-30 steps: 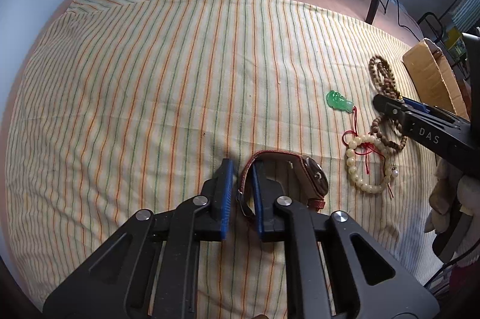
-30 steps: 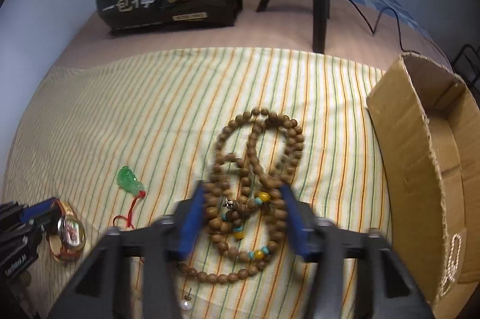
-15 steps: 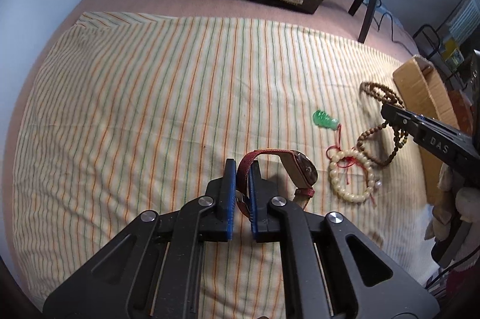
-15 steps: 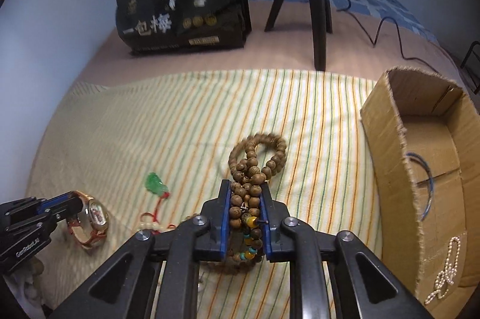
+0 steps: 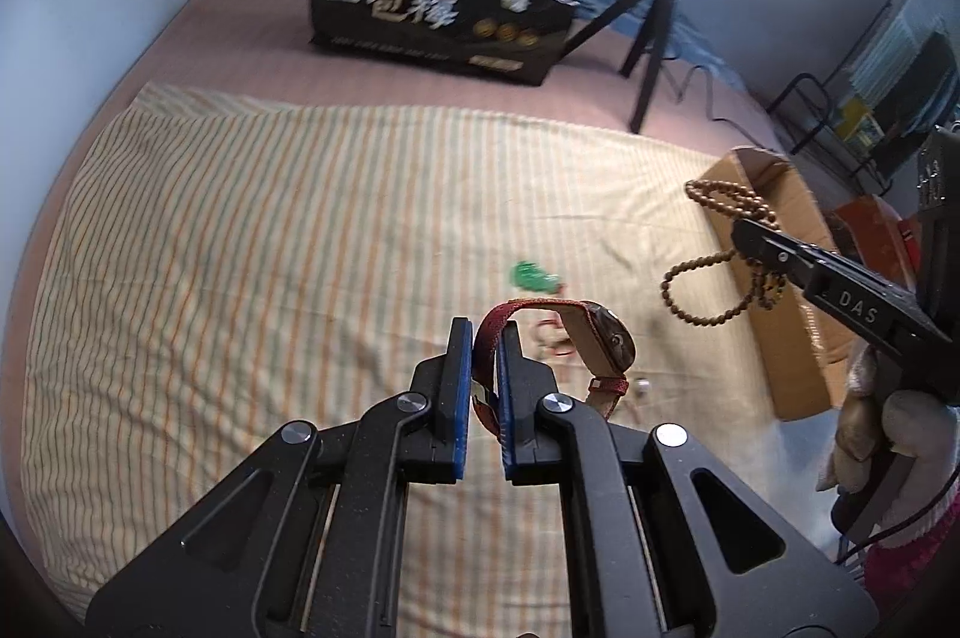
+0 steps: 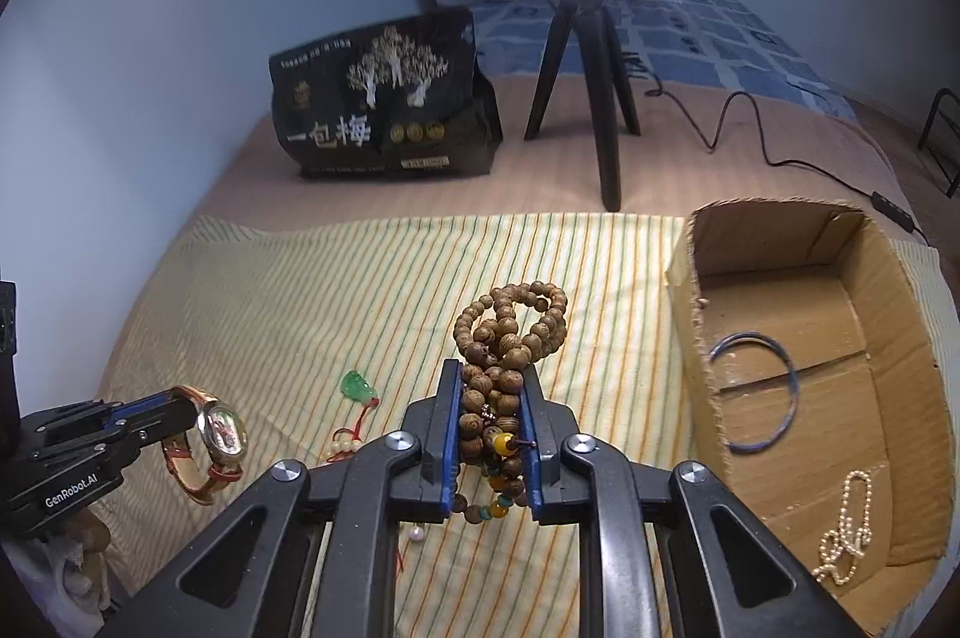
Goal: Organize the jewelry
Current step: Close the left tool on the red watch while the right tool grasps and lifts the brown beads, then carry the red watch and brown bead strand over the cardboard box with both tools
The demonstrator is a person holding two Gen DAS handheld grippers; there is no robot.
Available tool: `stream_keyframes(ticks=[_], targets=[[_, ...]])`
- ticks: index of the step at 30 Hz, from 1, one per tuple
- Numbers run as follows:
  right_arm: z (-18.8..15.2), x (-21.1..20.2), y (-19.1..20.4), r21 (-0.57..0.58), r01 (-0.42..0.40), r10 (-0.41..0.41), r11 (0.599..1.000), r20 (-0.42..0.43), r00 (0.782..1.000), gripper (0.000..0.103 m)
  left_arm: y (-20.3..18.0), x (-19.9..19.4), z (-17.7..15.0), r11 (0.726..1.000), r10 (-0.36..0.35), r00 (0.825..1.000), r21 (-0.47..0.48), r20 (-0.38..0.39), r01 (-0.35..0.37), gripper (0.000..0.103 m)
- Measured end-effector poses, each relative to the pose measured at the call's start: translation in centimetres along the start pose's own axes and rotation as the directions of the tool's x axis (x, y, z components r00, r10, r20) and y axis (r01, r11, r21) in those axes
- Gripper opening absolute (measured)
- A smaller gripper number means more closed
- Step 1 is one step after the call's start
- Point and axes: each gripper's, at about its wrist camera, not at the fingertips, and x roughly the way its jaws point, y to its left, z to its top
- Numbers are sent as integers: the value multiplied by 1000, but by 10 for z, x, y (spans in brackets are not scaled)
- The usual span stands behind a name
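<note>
Both sets of jaws are clamped on a load. Left gripper (image 5: 480, 386) pinches the red strap of the wristwatch (image 5: 600, 344); the watch case hangs out to the side of the fingers, off the striped cloth (image 5: 270, 248). Right gripper (image 6: 491, 434) grips a bunched wooden bead strand (image 6: 510, 332) — loops stand up above the fingertips and more dangle below, with a few yellow and teal beads among them.

Risks, as I judge them:
- Watch is held by the strap alone, near one end of the loop. Case weight sits off-centre, so a quick swing could twist the strap out of the pads.
- Bead strand is only partly inside the grip. Loose loops could snag the cardboard wall on the way in, or spill half outside the rim on release.
- Both grippers seem bound for the same box; arriving together invites a knock between them.

Cardboard box (image 6: 696, 338) sits at the cloth's right edge, open-topped, near wall ragged. Inside: a thin blue bangle (image 6: 756, 392) lying flat mid-floor, and a pale pearl chain (image 6: 846, 530) heaped toward the near corner. Plenty of bare floor between them.

On the cloth — green pendant (image 6: 358, 386) on red cord, and a pale bead bracelet (image 6: 342, 446), partly hidden behind the right gripper's body.
</note>
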Motion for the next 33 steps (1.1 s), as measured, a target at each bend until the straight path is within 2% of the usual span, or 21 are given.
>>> stream_keyframes(ticks=[13,25,33], targets=[[-4,-65,-27,9,-2,1,1000,104,995,15,-64,-21,7,993,-108,993,60,49,105,6],[-7,-109,-79,74,51,-63,996,176,982,15,-135,-16,7,975,-191,981,124,37,185,6],[-7,-116,-115,128,79,-102,989,185,977,15,-187,-2,0,959,-225,974,177,10,220,6]])
